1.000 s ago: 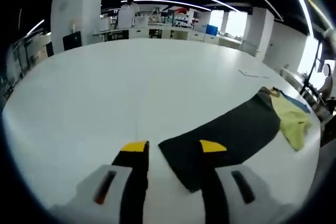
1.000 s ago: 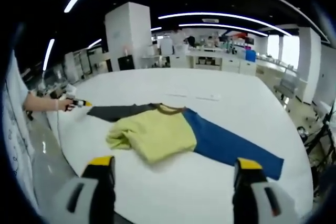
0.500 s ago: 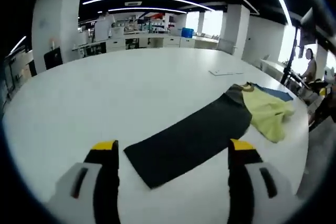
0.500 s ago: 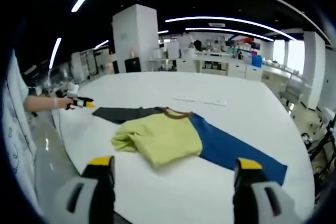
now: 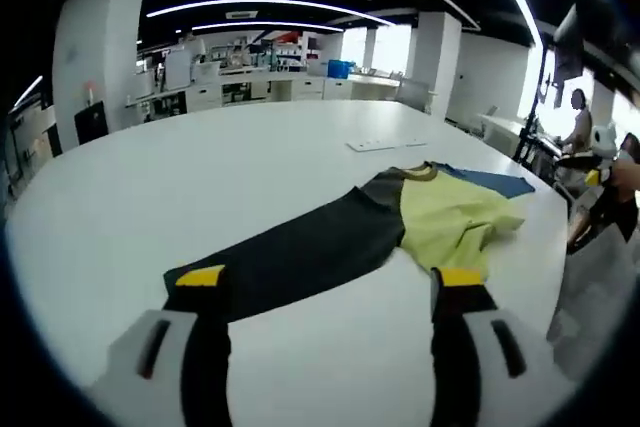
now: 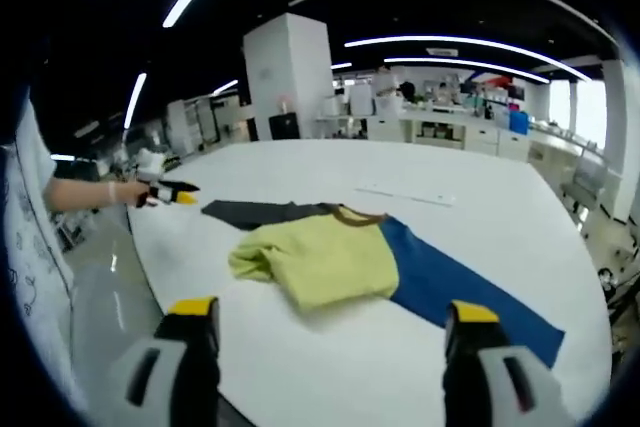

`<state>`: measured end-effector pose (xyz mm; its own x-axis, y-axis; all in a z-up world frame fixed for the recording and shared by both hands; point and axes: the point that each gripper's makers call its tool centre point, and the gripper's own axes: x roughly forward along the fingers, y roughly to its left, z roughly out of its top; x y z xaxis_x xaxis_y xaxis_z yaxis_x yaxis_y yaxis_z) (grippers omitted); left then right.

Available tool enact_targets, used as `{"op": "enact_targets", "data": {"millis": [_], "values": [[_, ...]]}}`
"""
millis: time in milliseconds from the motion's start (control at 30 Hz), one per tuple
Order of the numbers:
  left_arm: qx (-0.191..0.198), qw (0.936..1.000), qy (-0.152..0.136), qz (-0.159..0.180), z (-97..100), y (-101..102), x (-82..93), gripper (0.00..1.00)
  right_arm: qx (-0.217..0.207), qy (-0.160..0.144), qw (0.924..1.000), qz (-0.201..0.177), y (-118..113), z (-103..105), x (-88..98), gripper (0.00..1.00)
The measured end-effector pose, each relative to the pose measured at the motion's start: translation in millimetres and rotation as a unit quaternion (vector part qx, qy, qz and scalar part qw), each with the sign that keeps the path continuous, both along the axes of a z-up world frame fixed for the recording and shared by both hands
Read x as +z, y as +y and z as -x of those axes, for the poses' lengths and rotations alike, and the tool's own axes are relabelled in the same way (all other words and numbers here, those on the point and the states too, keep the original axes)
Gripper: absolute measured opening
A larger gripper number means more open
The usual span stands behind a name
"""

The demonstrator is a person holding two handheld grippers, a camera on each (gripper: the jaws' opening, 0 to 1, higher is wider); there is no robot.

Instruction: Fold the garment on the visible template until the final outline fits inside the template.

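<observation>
With my left hand-held gripper [image 5: 325,277] and right hand-held gripper [image 6: 325,312] both spread apart and holding nothing, the garment [image 6: 330,259] lies on the white surface [image 5: 200,177], body bunched and both sleeves outstretched, so I judge folding barely begun.

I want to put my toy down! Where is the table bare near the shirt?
Lots of bare white table lies past the black sleeve, toward the far counters. More lies beyond the paper strip. It is crowded in the middle, where the bunched yellow body and blue sleeve lie.
</observation>
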<state>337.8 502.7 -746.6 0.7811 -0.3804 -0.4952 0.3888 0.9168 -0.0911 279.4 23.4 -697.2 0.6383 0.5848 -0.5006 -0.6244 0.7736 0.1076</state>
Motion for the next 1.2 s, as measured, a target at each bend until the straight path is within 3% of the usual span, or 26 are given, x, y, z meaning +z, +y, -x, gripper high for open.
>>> {"op": "enact_targets", "data": {"millis": [67,267,333,433,533,600,700,767,867,1000,1200], "values": [[-0.009,0.9999,-0.001,-0.008,9.0,-21.6,2.0,0.79,0.009,-0.001,1.0000,-0.004,-2.9,-1.5,-1.7,0.94],[-0.002,0.9999,0.013,-0.006,22.1,-57.9,-5.0,0.78,0.035,-0.016,0.9991,-0.014,-4.4,-9.3,-7.6,0.93],[0.005,0.9998,0.014,0.009,26.5,-69.1,-0.9,0.78,0.064,-0.029,0.9972,0.026,-4.7,-9.3,-15.8,0.93],[0.011,0.9999,0.005,0.006,27.1,-73.8,1.1,0.77,0.119,-0.016,0.9919,0.042,8.9,-2.9,-29.4,0.94],[0.009,0.9997,0.009,0.021,35.0,-87.9,4.7,0.78,0.134,-0.033,0.9892,0.047,21.3,-4.9,-28.1,0.94],[0.013,0.9997,-0.002,0.022,32.8,-88.8,11.4,0.77,0.141,-0.035,0.9887,0.037,27.0,-9.0,-26.8,0.94],[0.013,0.9995,-0.014,0.024,41.2,-108.2,24.9,0.77,0.161,-0.044,0.9851,0.044,33.1,-18.1,-27.5,0.93],[0.004,0.9997,-0.023,0.003,39.8,-104.2,26.1,0.77,0.169,-0.046,0.9834,0.047,39.5,-18.0,-27.6,0.93],[-0.003,0.9998,-0.022,0.005,45.6,-109.8,28.8,0.77,0.190,-0.061,0.9782,0.057,47.5,-24.2,-25.5,0.92],[0.000,0.9998,-0.019,0.003,45.0,-101.7,25.7,0.76,0.199,-0.068,0.9760,0.056,53.5,-25.6,-22.2,0.91],[0.004,0.9996,-0.023,0.014,44.3,-106.5,23.7,0.75,0.253,-0.102,0.9537,0.127,65.3,-20.3,-34.9,0.68]]}}
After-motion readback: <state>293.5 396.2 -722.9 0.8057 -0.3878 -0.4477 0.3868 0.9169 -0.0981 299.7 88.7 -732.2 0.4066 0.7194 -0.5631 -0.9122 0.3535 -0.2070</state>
